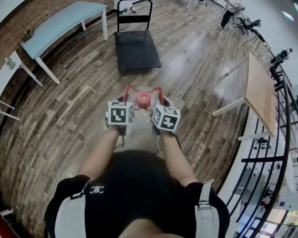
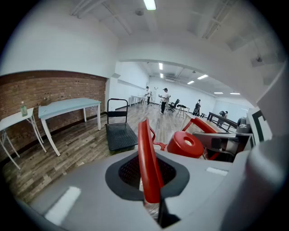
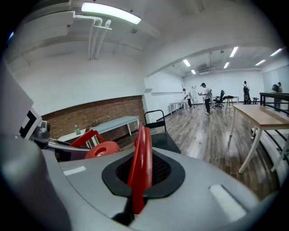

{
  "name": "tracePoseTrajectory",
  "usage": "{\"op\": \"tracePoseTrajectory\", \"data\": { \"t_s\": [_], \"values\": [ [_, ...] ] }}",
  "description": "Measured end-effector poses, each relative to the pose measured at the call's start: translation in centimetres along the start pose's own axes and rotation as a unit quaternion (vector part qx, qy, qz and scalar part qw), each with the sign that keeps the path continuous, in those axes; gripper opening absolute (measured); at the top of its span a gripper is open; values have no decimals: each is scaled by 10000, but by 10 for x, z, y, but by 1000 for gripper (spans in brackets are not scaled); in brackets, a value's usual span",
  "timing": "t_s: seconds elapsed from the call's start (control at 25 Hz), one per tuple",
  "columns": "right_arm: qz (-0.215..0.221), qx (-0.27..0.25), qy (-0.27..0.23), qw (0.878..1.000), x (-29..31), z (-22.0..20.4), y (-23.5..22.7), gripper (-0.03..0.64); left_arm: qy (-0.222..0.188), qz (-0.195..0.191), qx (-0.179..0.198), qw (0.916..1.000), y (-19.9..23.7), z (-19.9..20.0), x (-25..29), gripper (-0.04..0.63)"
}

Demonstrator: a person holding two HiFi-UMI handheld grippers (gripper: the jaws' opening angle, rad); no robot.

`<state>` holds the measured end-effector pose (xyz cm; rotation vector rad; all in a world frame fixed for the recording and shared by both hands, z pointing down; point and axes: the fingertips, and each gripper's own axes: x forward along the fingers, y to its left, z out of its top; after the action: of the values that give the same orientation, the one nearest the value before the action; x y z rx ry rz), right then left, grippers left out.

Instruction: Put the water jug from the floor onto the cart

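A clear water jug [image 1: 142, 118] with a red cap [image 1: 143, 98] and two red handles hangs between my grippers, above the wooden floor. My left gripper [image 1: 122, 116] is shut on the jug's left red handle [image 2: 148, 162]. My right gripper [image 1: 164, 119] is shut on the right red handle [image 3: 141, 164]. The red cap [image 2: 185, 144] shows to the right in the left gripper view and to the left [image 3: 101, 149] in the right gripper view. The black flat cart [image 1: 136, 50] with an upright push bar [image 1: 134, 10] stands ahead, apart from the jug.
A light blue table [image 1: 60, 25] stands by the brick wall at the left. A wooden table [image 1: 260, 90] is at the right, with a black railing [image 1: 284, 135] behind it. People [image 1: 230, 11] move about at the far end of the room.
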<state>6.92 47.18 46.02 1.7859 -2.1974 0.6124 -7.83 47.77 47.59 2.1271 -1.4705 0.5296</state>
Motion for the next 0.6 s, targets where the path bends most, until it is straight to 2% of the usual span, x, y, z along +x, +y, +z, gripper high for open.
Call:
{"op": "tracePoseTrajectory", "data": {
  "t_s": [0.6],
  "values": [
    [-137,107,-167,9997,18,9,27,18,-72,-191,114,9997,30,15,5,14]
  ]
}}
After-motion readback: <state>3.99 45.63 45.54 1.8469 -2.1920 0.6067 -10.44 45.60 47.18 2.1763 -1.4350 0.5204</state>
